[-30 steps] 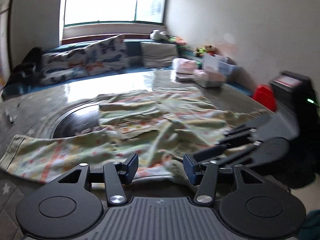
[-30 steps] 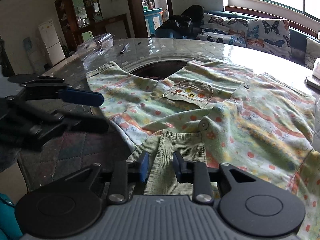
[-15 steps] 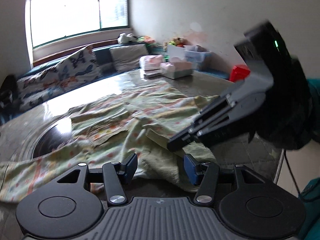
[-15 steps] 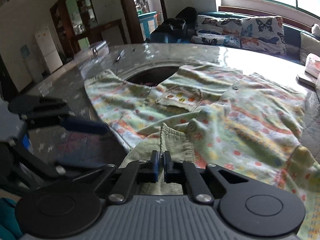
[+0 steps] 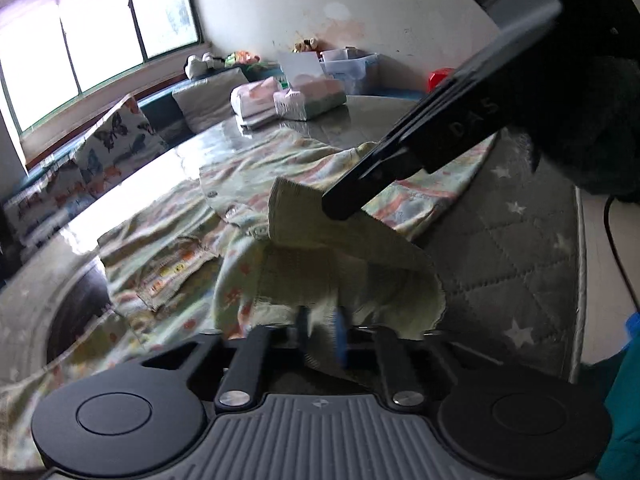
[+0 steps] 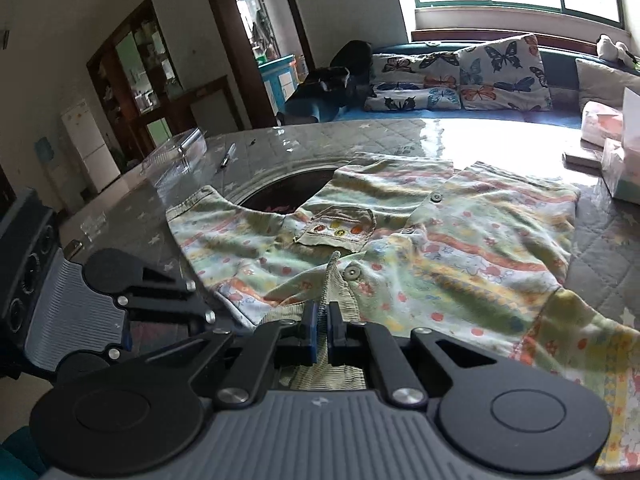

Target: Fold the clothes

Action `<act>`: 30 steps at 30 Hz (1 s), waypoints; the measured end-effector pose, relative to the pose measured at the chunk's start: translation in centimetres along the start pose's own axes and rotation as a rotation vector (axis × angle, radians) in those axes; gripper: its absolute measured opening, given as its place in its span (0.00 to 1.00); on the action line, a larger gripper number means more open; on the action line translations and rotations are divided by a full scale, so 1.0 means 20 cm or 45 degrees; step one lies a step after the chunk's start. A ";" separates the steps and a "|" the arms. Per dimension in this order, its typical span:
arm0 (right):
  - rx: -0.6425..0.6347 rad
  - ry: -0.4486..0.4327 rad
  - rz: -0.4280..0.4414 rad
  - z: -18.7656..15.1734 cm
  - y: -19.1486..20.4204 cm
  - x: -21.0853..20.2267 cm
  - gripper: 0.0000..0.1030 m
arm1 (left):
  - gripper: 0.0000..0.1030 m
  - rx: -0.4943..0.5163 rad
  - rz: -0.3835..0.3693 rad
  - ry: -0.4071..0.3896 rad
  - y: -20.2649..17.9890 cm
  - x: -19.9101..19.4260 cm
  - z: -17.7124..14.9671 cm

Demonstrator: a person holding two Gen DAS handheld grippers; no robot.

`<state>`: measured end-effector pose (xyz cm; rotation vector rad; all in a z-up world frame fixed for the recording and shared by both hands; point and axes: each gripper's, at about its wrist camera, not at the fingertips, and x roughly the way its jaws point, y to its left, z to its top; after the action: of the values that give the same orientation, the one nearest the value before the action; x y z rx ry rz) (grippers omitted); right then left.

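Pinching shirt collar (image 6: 344, 280): both tongs (image 6: 320, 334)

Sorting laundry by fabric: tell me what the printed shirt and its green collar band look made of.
Printed shirt: soft matte woven cloth, probably cotton; it creases and drapes limply. Green collar band: fine ribbing suggests corduroy or rib knit, pinched in the right gripper; the left gripper grips its edge too.

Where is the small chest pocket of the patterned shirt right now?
In the right wrist view the pocket lies flat near the middle of the shirt, just beyond the right gripper, beside the table's dark round opening.
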<state>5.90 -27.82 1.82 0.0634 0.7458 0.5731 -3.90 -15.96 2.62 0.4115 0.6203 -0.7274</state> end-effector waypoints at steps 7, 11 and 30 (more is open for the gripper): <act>-0.002 -0.025 0.010 0.00 0.01 -0.05 0.04 | 0.08 -0.215 -0.167 -0.120 0.10 -0.11 0.03; -0.071 -0.007 0.034 0.00 0.06 -0.04 0.04 | 0.08 -0.164 -0.200 -0.047 0.05 -0.05 -0.01; -0.183 0.081 0.010 0.06 0.05 0.11 0.11 | 0.12 -0.174 -0.213 -0.148 0.17 -0.18 0.02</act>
<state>7.52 -25.71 1.67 -0.0848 0.7642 0.6370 -3.42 -12.09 5.67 0.1913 0.5953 -0.8564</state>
